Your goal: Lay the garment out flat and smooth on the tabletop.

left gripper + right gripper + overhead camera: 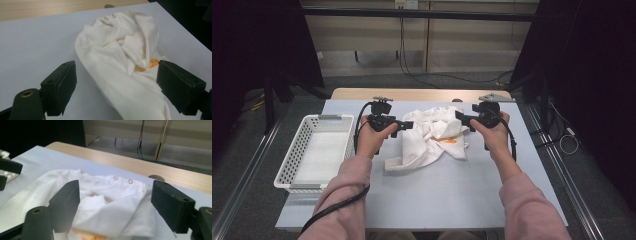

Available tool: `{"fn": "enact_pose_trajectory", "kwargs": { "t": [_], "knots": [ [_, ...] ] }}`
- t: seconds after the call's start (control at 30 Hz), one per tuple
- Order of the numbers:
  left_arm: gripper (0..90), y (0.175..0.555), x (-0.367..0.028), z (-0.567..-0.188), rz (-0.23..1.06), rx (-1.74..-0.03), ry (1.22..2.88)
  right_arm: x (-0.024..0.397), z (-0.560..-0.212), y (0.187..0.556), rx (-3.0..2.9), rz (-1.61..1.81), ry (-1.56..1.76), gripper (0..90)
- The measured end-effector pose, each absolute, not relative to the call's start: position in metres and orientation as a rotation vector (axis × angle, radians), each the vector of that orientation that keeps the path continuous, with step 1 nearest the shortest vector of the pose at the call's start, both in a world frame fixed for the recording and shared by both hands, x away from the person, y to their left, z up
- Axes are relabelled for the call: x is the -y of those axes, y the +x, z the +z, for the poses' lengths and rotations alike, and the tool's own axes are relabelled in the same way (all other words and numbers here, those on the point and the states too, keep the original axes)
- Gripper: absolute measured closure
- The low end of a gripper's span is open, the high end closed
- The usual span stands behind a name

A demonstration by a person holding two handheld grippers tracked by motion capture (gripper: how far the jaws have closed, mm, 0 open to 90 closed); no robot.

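Orange print [450,141] on crumpled white garment [432,136], mostly hidden by folds

A pale grey-blue sheet covers the light wooden counter [417,94], whose bare far edge shows beyond it. Behind lies a grey floor [452,80] crossed by black cables [412,70], then beige panelled wall cabinets [462,40]. Black curtains [592,75] hang dark on both sides.

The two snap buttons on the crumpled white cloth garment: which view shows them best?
The right gripper view: the two snap buttons sit centred, close and side by side on the white cloth garment. The left gripper view shows them smaller, near the far edge. The high view is too distant to tell.
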State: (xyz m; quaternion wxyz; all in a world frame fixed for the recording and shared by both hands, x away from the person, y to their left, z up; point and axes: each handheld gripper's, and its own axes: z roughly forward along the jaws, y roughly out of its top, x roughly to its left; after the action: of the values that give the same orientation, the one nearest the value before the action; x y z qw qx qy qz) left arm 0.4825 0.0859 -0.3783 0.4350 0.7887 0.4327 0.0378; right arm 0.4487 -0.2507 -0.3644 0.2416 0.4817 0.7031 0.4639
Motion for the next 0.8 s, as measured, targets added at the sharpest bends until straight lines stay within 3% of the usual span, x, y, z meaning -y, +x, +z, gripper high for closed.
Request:
{"fn": "enact_pose_trajectory", "kwargs": {
  "t": [0.43,0.8],
  "knots": [
    [11.8,0.442,-0.093,-0.392,0.122,-1.003,1.997,0.255,-0.389,0.397,-1.973,1.294,1.255,18.5],
    [9.6,0.427,-0.105,-0.411,0.133,-0.993,2.084,0.251,-0.423,0.383,-2.030,1.234,1.268,16.3]
  ]
}}
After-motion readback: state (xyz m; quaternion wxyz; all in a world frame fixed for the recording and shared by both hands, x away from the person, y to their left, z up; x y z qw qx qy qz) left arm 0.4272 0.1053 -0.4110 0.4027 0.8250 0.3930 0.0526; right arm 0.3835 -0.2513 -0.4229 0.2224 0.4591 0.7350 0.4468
